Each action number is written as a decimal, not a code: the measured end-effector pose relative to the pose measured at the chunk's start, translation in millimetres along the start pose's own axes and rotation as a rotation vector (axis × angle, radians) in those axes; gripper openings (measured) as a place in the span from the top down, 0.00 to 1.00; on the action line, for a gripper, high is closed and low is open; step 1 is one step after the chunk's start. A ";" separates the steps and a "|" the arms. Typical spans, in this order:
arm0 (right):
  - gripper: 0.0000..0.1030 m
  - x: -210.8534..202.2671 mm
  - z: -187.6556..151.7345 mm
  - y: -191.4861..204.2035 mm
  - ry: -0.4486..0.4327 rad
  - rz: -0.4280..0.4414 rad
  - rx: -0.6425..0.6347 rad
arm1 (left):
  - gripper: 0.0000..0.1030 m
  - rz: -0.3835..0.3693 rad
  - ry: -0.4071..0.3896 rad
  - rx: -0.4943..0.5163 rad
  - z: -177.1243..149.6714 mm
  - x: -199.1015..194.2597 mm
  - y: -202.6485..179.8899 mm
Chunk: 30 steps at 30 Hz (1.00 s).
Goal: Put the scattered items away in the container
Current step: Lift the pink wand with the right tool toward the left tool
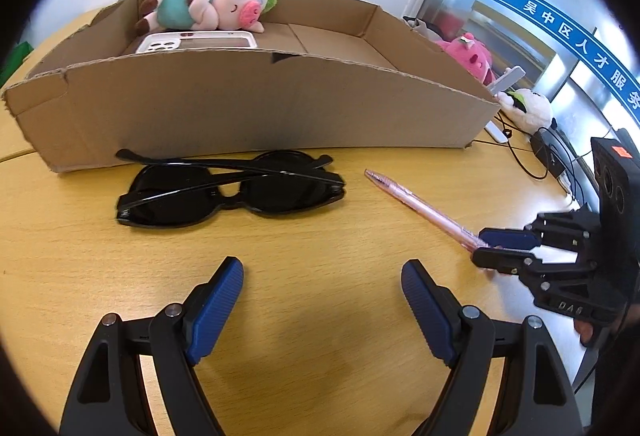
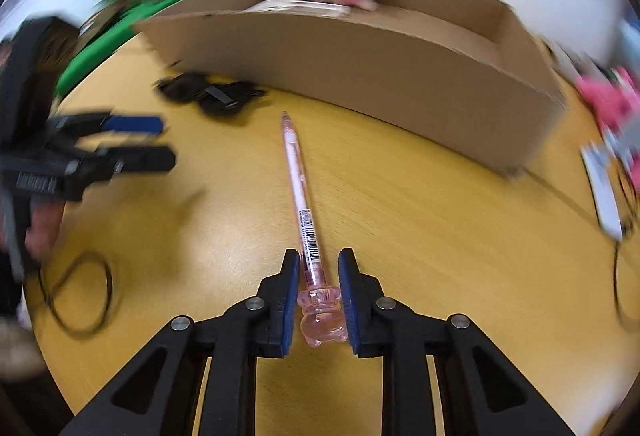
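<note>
- On the yellow wooden surface (image 1: 320, 276), just in front of the cardboard container (image 1: 248, 104), two loose items remain: a pair of black sunglasses (image 1: 232, 192) and a pink pen (image 2: 298, 180); inside the container a plush pig (image 1: 208, 2) lies over a phone case (image 1: 196, 41) (so part of the tidying looks done).
- Step in hand, as I judge it: picking up the pen; the right gripper (image 2: 319, 300) has its jaws drawn narrow around the pen's moulded pink cap end, pads flush against both sides, so I read it as holding the pen, though the barrel lies flat on the surface, not yet lifted.
- The left gripper (image 1: 322, 300) hangs wide open with nothing between its pads, aimed at the bare surface short of the sunglasses; those seem its likely target.
- Next move, by my reckoning: lift the pen clear, carry it over the container's near wall, and let go above the bare floor on the right side; held by one end, the long barrel may droop or swing, and its tip could catch the wall's edge.
- Views: the right wrist camera alone shows the cap between the pads and the barcode label; its background is blurred; the left wrist camera is sharp, showing the container's contents, the folded sunglasses, and pink and white plush toys beyond the container's right end.
</note>
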State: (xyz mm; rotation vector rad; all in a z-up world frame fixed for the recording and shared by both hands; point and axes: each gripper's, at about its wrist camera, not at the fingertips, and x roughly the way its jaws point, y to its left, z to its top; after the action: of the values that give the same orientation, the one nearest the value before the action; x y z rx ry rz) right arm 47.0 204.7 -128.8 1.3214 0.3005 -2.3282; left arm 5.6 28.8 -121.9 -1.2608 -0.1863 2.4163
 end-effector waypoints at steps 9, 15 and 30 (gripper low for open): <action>0.81 -6.4 -8.9 22.7 -0.050 0.034 0.144 | 0.21 -0.235 0.059 -0.079 3.2 20.2 -28.7; 0.82 -20.6 -10.3 15.7 -0.128 0.231 0.278 | 0.23 -0.371 0.069 -0.232 6.4 27.3 -15.2; 0.29 -22.8 -17.7 33.1 -0.082 0.197 0.242 | 0.55 -0.353 0.115 -0.264 8.7 30.6 -6.9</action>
State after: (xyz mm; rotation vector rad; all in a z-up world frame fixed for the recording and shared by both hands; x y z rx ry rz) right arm 86.4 188.9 -117.5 1.2948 -0.1370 -2.2961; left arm -15.0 48.3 -137.8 -1.3427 -0.6543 2.0593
